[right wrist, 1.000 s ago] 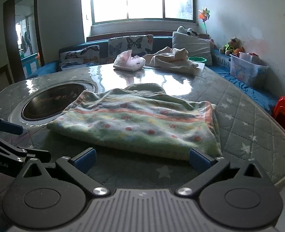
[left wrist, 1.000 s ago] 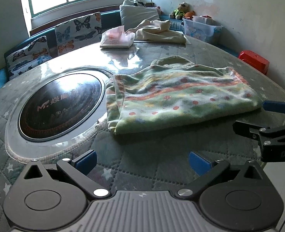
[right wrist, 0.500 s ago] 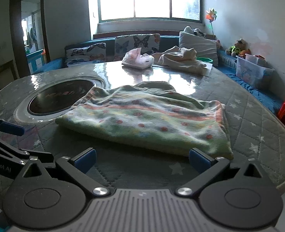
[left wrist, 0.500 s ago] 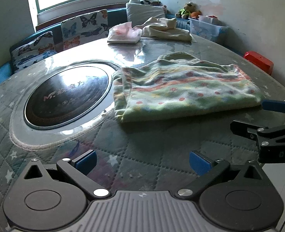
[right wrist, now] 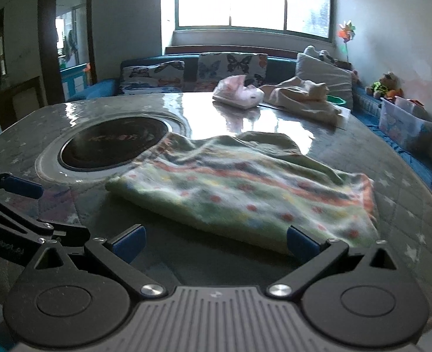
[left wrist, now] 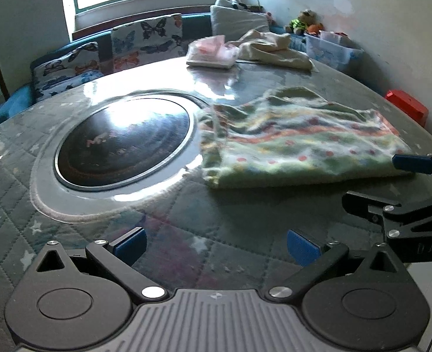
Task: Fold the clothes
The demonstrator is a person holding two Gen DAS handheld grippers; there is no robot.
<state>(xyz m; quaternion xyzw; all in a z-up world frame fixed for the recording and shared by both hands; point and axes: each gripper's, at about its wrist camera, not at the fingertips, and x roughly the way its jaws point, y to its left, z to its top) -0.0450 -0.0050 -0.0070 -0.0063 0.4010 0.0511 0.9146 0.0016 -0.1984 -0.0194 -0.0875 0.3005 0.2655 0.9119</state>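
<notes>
On table (left wrist: pixel 245 228), folded garment (left wrist: pixel 298 143); bin (right wrist: pixel 398 123) contents unclear.

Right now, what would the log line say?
left claw: open, empty | right claw: open, empty | folded floral garment: flat on table, untouched

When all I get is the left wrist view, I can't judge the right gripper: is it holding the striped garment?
Observer: No. The right wrist view shows the right gripper with its jaws open and empty, at the near edge of the striped garment.
Operator: Anything hidden behind the cream cloth?
Observer: Yes, a green bowl shows just behind the cream cloth.
</notes>
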